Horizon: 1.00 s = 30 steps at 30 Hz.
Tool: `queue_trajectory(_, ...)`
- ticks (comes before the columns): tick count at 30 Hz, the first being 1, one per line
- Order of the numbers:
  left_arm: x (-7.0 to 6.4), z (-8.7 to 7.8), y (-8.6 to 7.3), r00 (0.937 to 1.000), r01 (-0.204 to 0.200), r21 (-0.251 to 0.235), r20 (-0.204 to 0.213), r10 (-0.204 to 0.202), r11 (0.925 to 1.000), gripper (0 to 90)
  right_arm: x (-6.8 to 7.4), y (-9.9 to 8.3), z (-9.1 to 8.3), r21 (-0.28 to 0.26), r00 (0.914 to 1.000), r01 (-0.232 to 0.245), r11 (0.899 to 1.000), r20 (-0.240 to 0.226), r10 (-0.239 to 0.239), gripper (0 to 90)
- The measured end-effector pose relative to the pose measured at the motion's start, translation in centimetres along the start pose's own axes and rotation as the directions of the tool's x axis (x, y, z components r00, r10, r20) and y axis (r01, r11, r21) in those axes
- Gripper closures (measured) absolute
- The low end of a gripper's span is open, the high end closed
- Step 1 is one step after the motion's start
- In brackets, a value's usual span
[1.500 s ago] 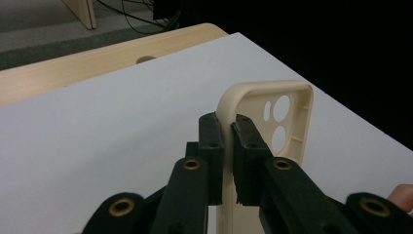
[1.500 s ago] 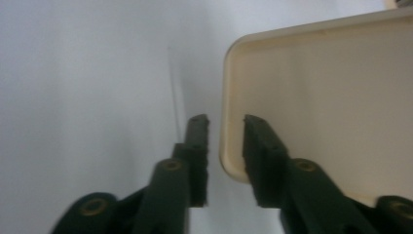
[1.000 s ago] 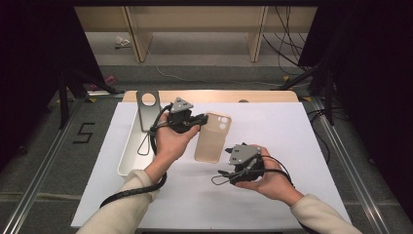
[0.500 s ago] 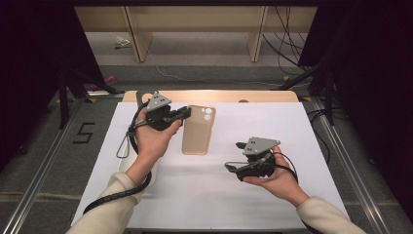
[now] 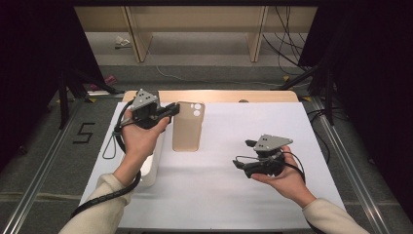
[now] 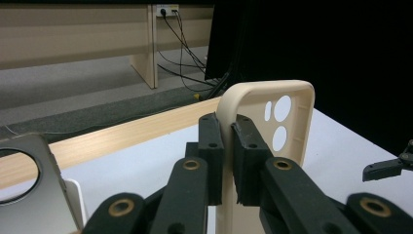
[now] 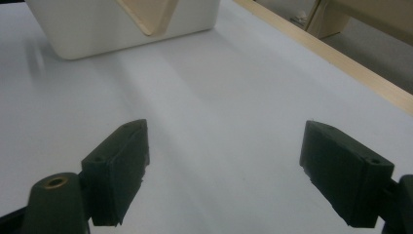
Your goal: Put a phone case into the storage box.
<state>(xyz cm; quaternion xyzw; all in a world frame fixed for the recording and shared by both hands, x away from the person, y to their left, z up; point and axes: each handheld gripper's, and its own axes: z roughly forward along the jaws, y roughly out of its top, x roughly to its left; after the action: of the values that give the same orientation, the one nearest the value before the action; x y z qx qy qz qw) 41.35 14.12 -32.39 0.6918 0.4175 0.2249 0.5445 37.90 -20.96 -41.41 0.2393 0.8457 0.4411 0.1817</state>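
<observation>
**Beige case in left tongs, placement pending**

Pinched the beige phone case [image 5: 187, 127] by its long side wall near the camera corner, with the left gripper [image 5: 170, 111] closed tight on that rim; seen likewise in the left gripper view, jaws clamped either side of the wall of the case [image 6: 265, 105]. Held it at about 11 o'clock on the white mat [image 5: 243, 195], hollow side toward the left gripper's camera. Could not tell whether its lower end touched the mat or hung just clear.

Kept the right gripper [image 5: 242, 154] at about 4 o'clock, well apart from the case, jaws spread wide and gripping nothing; confirmed in the right gripper view [image 7: 234, 165], with bare mat between the jaws.

Judged the work as part-way: pick-up done, case secured. Left to do, most likely: carrying it to its spot and letting go, perhaps with a hand-over to the free tongs.

Counted:
- one beige case, with three camera cut-outs
- one grey case with a round cut-out [image 6: 29, 190], propped by the tray
- one white tray [image 5: 148, 170] at 9 o'clock
- two grippers, one loaded, one free
</observation>
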Motion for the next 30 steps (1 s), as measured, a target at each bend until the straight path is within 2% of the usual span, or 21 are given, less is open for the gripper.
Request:
queue_trajectory(19, 1.8, -1.9, 1.4, 0.9995, -0.002, -0.024, -0.03, 0.001, 0.9997, 83.5, -1.1, -1.2, -1.6, -0.019, 0.9978, -0.051, 0.999, 0.042, 0.052, 17.6)
queue_trajectory(30, 3.0, -2.9, 1.8, 0.9987, -0.003, -0.03, -0.05, 0.001, 0.9995, 83.5, -1.3, -1.4, -1.8, -0.023, 0.9968, -0.063, 0.998, 0.048, 0.064, 17.4)
